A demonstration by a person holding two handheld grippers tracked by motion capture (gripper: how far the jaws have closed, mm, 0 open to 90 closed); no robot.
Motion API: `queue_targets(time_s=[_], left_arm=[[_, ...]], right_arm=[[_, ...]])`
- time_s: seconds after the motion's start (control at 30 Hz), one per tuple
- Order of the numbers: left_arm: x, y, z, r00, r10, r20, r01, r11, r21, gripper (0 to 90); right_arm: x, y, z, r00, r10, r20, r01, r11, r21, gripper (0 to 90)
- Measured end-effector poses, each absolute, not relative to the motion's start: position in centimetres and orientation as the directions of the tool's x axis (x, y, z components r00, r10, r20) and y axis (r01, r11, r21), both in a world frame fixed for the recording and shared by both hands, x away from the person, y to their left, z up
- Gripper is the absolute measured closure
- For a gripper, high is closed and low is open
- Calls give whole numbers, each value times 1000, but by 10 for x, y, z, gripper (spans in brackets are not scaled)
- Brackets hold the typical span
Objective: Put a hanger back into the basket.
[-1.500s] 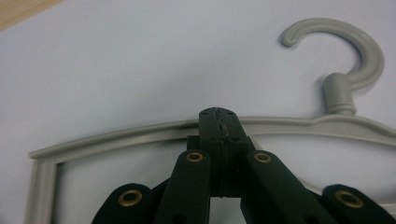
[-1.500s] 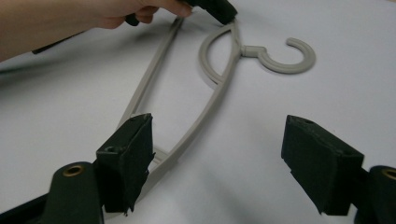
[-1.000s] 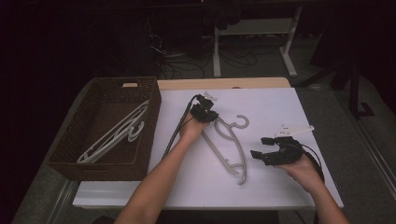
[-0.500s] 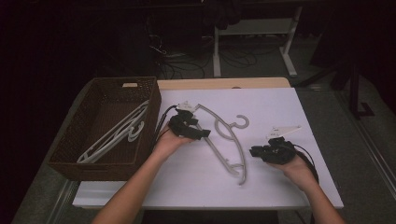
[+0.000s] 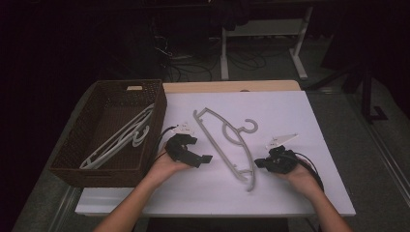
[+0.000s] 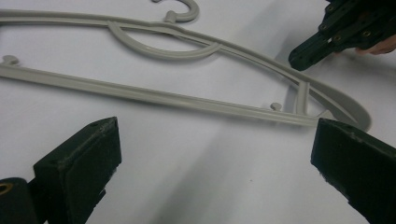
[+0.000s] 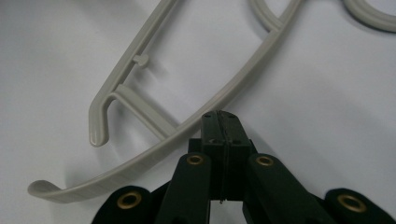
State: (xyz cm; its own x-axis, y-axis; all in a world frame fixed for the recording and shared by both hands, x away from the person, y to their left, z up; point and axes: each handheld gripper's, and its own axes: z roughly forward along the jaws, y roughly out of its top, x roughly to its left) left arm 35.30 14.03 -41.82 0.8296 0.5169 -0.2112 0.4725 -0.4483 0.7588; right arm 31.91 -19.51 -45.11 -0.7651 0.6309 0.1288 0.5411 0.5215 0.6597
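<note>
While lying flat near the middle of the white table [image 5: 309, 125], grey plastic clothes hanger [image 5: 227, 142] untouched. Left gripper [image 5: 193, 151] beside the dark wicker basket [image 5: 104, 169], jaws just opened wide, nothing between. Right gripper [image 5: 263, 163] near the hanger's lower end, jaws just pressed together, empty. No readable writing.

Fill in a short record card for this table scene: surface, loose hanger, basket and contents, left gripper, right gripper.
surface: white table top
loose hanger: grey plastic hanger, flat on the table between the two grippers
basket: brown wicker basket at the table's left, pale hangers inside
left gripper: jaws wide apart, nothing between them
right gripper: jaws shut together, tips close beside the hanger's end
</note>
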Motion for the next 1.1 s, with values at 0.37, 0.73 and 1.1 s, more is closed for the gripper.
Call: queue_targets(time_s=[0.37,0.73,1.1], left_arm=[[354,137,-419,836,517,-184,458,-474,752,16],[358,147,-414,812,554,-183,474,-444,760,16],[359,149,-414,807,563,-179,478,-445,757,17]], right_arm=[[309,-173,-451,-820,551,152,501,563,658,888],[301,-116,-451,-893,417,170,415,614,672,887],[301,-81,-451,-927,344,148,349,651,674,888]])
